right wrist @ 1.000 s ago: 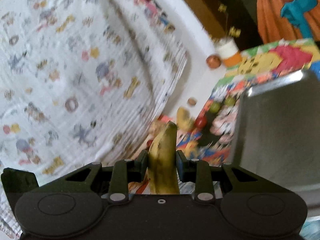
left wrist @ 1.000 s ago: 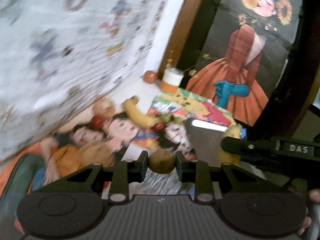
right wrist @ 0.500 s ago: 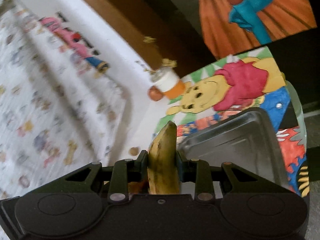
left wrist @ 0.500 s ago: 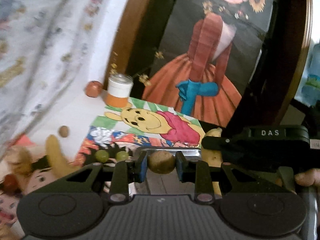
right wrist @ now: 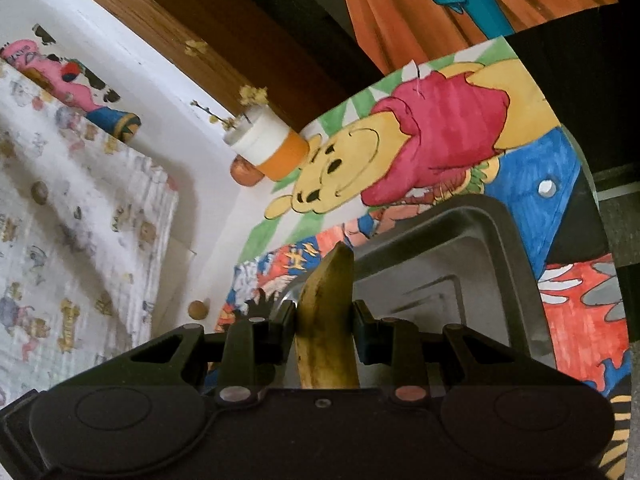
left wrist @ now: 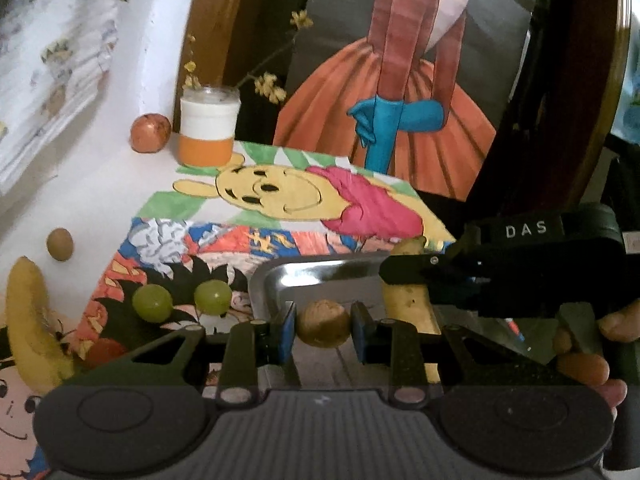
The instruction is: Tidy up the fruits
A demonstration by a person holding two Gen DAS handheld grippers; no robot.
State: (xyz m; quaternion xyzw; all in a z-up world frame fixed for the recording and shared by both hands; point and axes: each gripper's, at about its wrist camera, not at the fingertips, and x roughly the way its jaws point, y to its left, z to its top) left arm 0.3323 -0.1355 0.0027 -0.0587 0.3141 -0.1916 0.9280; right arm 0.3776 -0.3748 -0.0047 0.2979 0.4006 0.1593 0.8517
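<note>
While the left gripper (left wrist: 323, 323) pinches a brown round fruit (left wrist: 323, 323), the right gripper (right wrist: 325, 326) clamps a banana (right wrist: 327, 320).

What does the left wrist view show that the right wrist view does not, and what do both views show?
Only the left wrist view: the left tongs shut on a small brown fruit, two green grapes, a loose banana and the right tongs seen from the side.

Only the right wrist view: the right tongs shut on a banana, seen from behind.

Both: the metal tray, the orange and white cup and the bear drawing.
</note>
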